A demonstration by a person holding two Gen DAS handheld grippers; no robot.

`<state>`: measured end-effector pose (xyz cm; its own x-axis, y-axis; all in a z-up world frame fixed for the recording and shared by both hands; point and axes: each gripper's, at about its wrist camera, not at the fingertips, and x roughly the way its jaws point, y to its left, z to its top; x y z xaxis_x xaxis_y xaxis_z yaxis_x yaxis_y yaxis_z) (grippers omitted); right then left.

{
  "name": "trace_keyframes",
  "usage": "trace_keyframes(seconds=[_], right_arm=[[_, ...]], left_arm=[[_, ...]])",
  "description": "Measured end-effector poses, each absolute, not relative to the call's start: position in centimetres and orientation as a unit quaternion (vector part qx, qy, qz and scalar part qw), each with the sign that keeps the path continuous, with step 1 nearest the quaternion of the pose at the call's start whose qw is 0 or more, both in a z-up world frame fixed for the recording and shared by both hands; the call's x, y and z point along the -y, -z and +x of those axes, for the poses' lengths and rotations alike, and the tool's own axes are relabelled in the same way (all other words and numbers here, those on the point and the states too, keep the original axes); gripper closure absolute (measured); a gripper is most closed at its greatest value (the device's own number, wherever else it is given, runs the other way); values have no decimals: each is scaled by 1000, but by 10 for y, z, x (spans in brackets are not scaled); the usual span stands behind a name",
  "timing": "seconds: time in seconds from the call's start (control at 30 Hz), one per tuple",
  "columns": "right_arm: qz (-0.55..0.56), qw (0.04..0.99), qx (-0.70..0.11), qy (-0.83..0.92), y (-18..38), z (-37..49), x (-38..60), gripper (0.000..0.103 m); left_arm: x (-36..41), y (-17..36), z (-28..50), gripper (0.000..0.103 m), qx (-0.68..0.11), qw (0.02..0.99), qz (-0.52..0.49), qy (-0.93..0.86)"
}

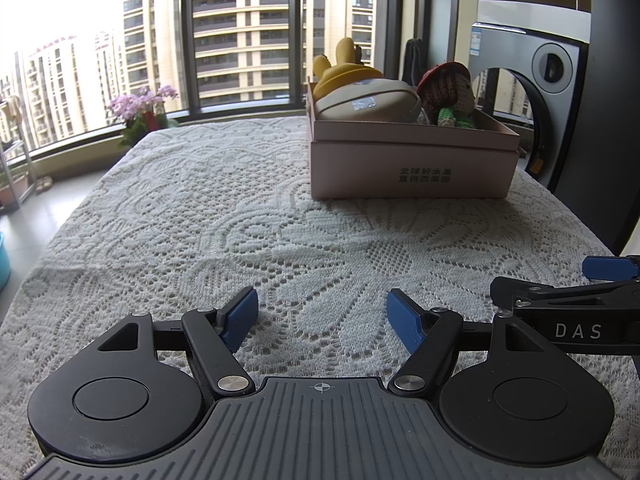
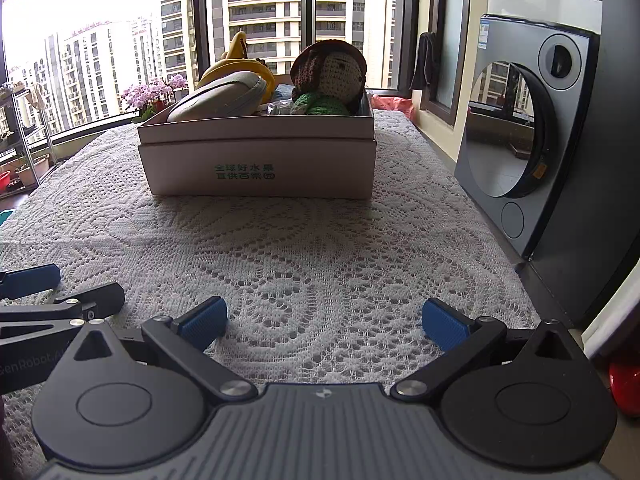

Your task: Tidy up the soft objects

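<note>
Lace tablecloth (image 1: 200, 200) is filling the left wrist view, covering the table. The left gripper (image 1: 322, 322) is hovering low over the table's near edge, its blue fingers (image 1: 240, 318) spread wide with nothing between them. A pale pink box (image 1: 412, 160) is sitting toward the far right corner, well apart from the gripper. It is holding a beige pouch (image 1: 372, 102), a yellow plush toy (image 1: 340, 68) behind it, and a crocheted doll (image 1: 448, 92) with a green body at the right end. The right gripper (image 1: 580, 300) is poking in from the right edge, just beside the left one; from here I cannot tell how its fingers are standing.

Seen from the right wrist view, the right gripper (image 2: 324, 322) is also hanging over the near edge, fingers (image 2: 446, 324) spread and holding nothing. The box (image 2: 260, 168) is standing near the far edge, the pouch (image 2: 224, 98), plush (image 2: 236, 64) and doll (image 2: 332, 76) resting inside. A washing machine (image 2: 532, 120) is standing beside the table's right edge.
</note>
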<state>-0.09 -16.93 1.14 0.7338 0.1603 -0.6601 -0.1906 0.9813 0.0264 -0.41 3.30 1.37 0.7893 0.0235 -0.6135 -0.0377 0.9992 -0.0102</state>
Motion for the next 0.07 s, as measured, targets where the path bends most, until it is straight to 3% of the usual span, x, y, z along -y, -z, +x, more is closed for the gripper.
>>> trace_keyframes(seconds=[0.07], right_arm=[[-22,931,-352,-94,-11,-1,169,0]], left_arm=[[-33,-13,-4,26,-324,946,-11,-16]])
